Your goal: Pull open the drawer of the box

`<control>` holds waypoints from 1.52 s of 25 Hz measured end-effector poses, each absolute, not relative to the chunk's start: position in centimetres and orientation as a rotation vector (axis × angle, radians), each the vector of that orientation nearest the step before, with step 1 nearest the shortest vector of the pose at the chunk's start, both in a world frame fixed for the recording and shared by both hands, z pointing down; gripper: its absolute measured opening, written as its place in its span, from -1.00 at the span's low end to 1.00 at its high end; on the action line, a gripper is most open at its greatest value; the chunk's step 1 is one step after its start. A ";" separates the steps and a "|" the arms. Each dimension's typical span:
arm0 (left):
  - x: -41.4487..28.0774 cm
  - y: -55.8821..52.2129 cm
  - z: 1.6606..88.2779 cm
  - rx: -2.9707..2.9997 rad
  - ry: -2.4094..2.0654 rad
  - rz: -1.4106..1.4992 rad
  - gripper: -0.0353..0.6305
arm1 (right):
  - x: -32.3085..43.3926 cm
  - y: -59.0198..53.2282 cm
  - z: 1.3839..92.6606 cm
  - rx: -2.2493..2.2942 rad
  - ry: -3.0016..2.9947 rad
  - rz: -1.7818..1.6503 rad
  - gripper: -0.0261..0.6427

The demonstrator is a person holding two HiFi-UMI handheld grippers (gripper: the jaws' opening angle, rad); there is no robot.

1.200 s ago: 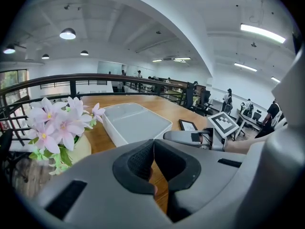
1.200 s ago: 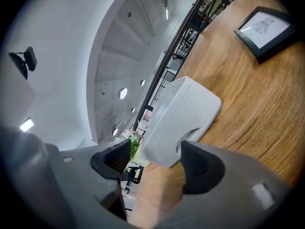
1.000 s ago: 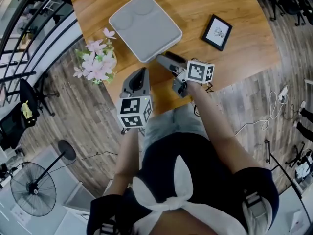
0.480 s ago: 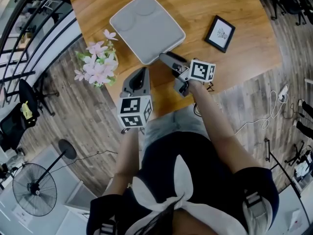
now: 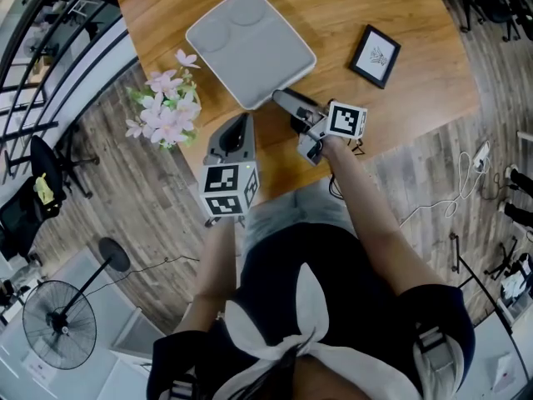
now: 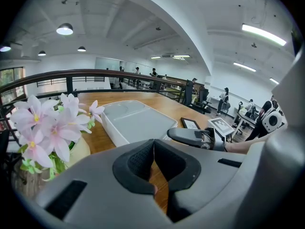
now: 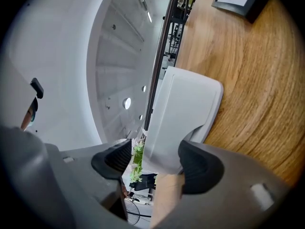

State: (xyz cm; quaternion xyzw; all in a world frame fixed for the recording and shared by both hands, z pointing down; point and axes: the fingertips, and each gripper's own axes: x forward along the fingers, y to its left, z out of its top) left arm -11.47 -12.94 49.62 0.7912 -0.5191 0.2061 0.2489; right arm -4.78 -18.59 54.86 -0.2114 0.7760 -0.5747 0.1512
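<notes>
Head view, steeply down: a person stands at the near edge of a round wooden desk [image 5: 333, 7] with a two-fingered tool in each hand. The task's thing, a flat light-grey plastic box with rounded corners [image 5: 250, 44], lies on the far middle of the desk, turned at an angle, with one corner towards the person. From above, its drawer front cannot be made out.

The right gripper [image 5: 283, 100] lies level over the wood, its tip just at the box's near corner. In the right gripper view, the dark padded fingers [image 7: 198, 168] stand spread and have just been closing a little. The grey box's near end [image 7: 183, 113] shows in the gap between them, and neither pad can be seen pressing on it.

The left gripper [image 5: 241, 122] hangs over the desk's near edge, to the left of the right one and pointing down at a slant. In the left gripper view its fingers [image 6: 138, 161] are pressed together at the tips, with nothing between them.

A bunch of pale pink flowers [image 5: 166, 107] sits at the desk's left edge, near the box. A small black-framed picture [image 5: 374, 55] lies on the right, well apart from it.
</notes>
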 end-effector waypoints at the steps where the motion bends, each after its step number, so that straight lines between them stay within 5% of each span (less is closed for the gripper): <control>1: -11.5 -13.0 49.6 2.155 -1.415 0.562 -0.84 | -4.7 -18.6 54.9 -0.611 2.226 -1.648 0.00; 21: -11.8 -13.2 49.7 2.147 -1.417 0.570 -0.84 | -3.2 -17.5 57.3 -0.836 2.044 -1.830 -0.41; 38: -11.7 -12.6 49.7 2.158 -1.415 0.577 -0.84 | -2.8 -16.8 57.2 -0.869 1.927 -1.894 -0.45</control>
